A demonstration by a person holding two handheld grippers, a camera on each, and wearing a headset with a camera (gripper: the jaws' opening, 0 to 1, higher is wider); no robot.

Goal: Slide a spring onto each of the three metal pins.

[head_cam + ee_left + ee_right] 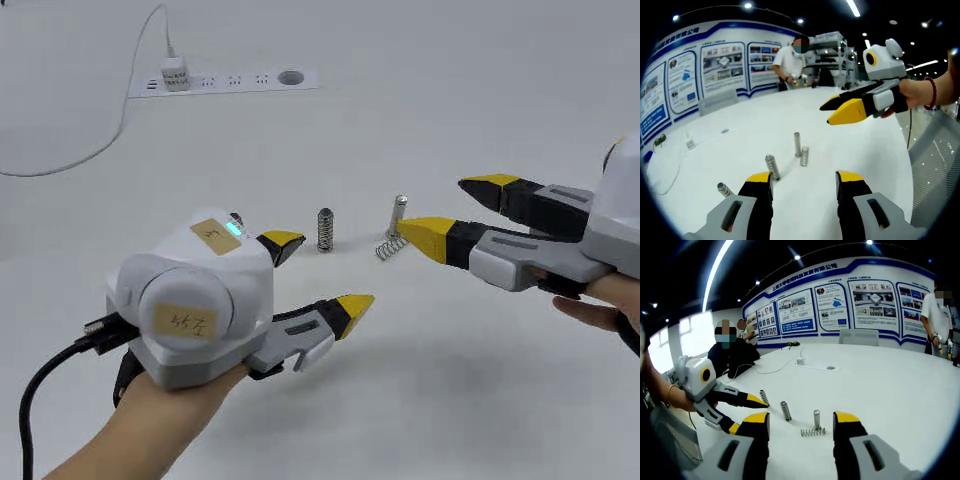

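Note:
Three metal pins stand in a row on the white table. The middle pin [325,229] wears a spring, and so does the left pin [722,189], which peeks out behind my left gripper [318,272]. The right pin [399,212] is bare. A loose spring [391,246] lies on the table at its foot, seen again as the spring [812,432] in front of the bare pin [816,418]. My left gripper is open and empty, short of the pins. My right gripper [440,208] hovers open and empty just right of the bare pin.
A white power strip [225,80] with a plugged-in charger and cable lies at the far side of the table. A black cable trails from my left gripper. People stand and sit beyond the table edges in the gripper views.

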